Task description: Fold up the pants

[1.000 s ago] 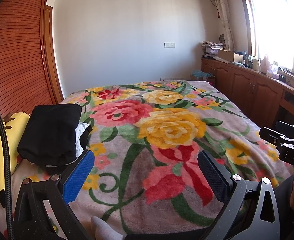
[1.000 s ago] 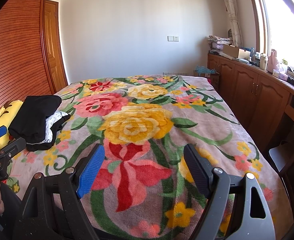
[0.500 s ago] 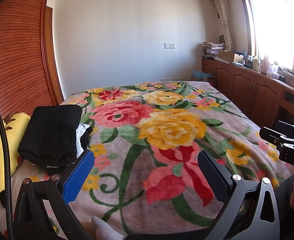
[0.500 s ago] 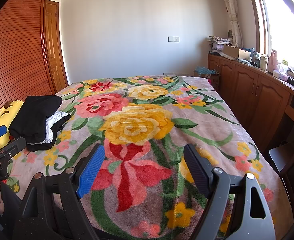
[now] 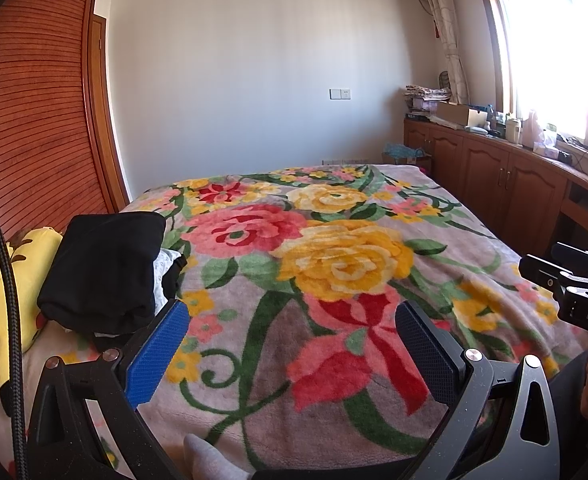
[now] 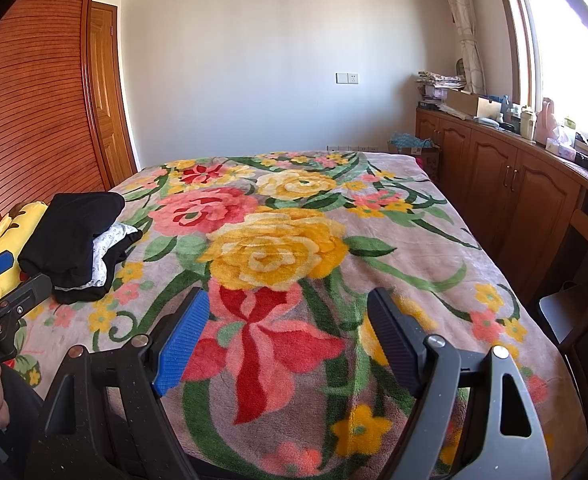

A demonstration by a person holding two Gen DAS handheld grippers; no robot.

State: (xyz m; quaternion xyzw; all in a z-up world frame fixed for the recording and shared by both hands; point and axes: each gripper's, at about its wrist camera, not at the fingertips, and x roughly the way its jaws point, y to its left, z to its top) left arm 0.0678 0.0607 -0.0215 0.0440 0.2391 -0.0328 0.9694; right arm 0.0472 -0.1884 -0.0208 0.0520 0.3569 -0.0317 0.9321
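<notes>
left tongs (image 5: pixel 290 346) and right tongs (image 6: pixel 284 330) both wide apart, empty, above floral blanket (image 6: pixel 278 248)

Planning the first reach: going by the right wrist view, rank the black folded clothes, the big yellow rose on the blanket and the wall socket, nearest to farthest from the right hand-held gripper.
1. Yellow rose, straight ahead, mid-bed.
2. Black folded clothes, left edge of the bed.
3. Wall socket, on the far wall.

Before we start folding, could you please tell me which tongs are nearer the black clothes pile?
Left. The left tongs sit right beside the pile; the right tongs hover further off, over the blanket's middle.
</notes>
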